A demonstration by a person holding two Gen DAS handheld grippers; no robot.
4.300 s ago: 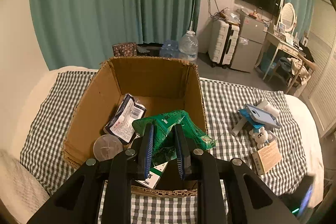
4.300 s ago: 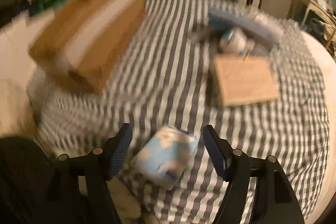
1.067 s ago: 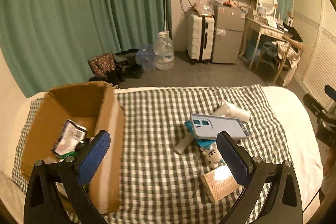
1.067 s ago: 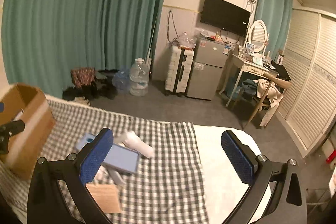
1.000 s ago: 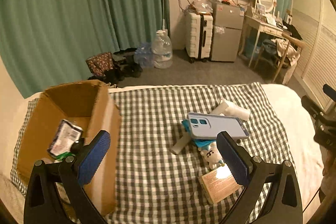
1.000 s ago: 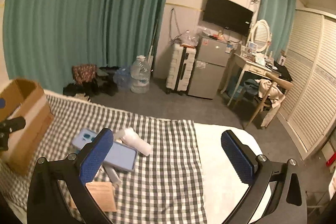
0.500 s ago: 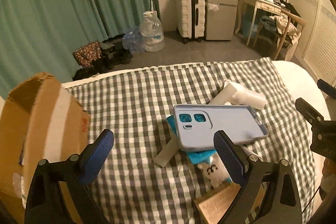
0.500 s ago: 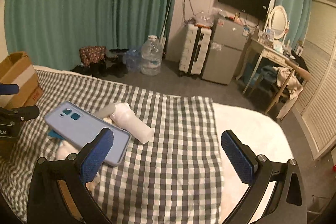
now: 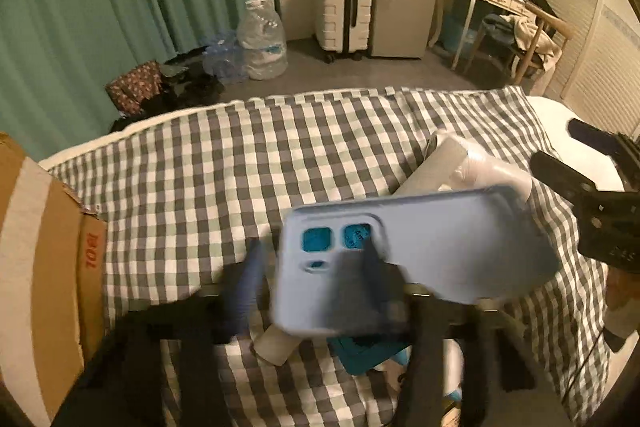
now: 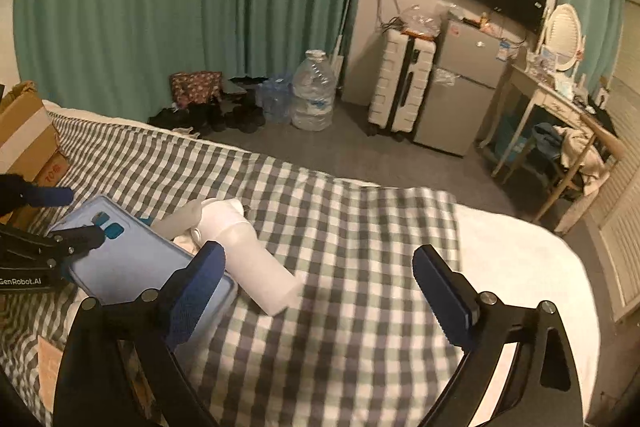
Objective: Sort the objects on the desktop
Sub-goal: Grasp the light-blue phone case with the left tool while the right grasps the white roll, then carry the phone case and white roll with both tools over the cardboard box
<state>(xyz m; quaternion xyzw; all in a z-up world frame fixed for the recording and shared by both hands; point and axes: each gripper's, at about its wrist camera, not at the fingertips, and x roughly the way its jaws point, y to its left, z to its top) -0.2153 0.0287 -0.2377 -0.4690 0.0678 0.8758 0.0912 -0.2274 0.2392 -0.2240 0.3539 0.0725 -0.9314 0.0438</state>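
Grey-and-white checked cloth over the bed, everything else sitting on it. Brown cardboard box w/ white tape band at far left edge, apart from the pile.

Pale blue flat phone case w/ camera cutouts on top of the pile, mid-cloth; long axis running left-right across left wrist view, cutout end toward the box side. White cylindrical plastic bottle lying on its side just behind/under the case's far end, touching it. Teal flat item under the case, mostly hidden. Tan card or booklet near bottom left of right view, only partly seen.

Left gripper right at the case's cutout end, one finger on each side of it per right view; blurred, so closed or not: can't tell. Right gripper spread wide, nothing between fingers, hovering over cloth beside the bottle.

Probably case next, then into the box. Left far nearer; grip across the short width at cutout end, since long axis lies crosswise to the fingers. Thin, flexible — likely to sag or slip if pinched only at the tip.
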